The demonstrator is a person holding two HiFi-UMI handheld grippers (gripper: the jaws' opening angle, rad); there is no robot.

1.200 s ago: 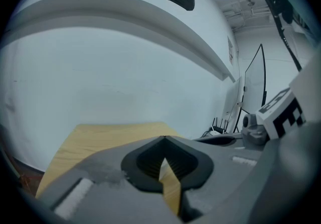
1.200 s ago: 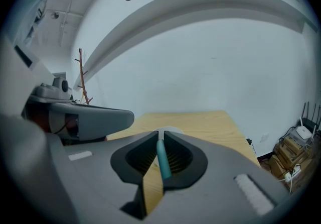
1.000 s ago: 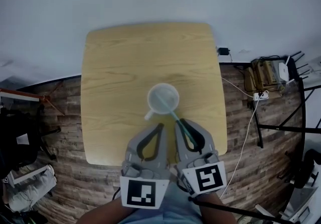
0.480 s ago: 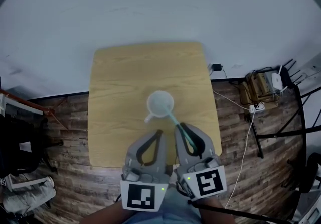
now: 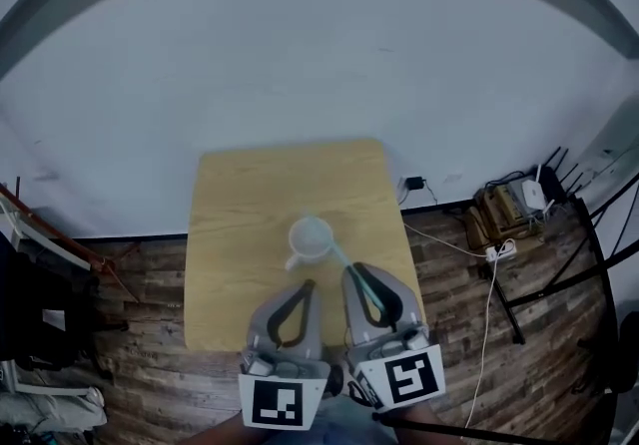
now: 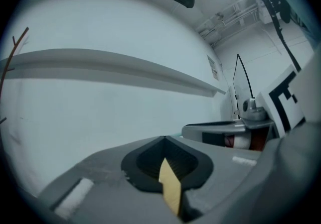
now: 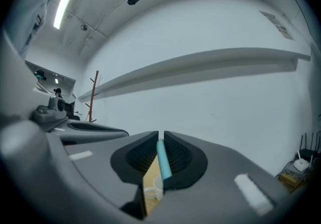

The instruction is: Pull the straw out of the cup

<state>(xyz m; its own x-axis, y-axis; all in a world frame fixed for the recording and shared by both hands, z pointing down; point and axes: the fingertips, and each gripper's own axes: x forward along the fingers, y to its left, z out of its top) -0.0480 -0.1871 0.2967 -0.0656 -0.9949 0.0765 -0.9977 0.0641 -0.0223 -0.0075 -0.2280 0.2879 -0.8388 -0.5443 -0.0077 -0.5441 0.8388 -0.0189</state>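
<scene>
My right gripper clamps the teal straw, its tip at the rim of the white cup mid-frame on the bench; my left gripper is closed, empty.

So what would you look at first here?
The blue straw, pinched in the right gripper near the bottom middle of the head view, slanting toward the white cup. The cup sits alone on a yellow table below. The left gripper hangs shut and empty beside the right one.
</scene>
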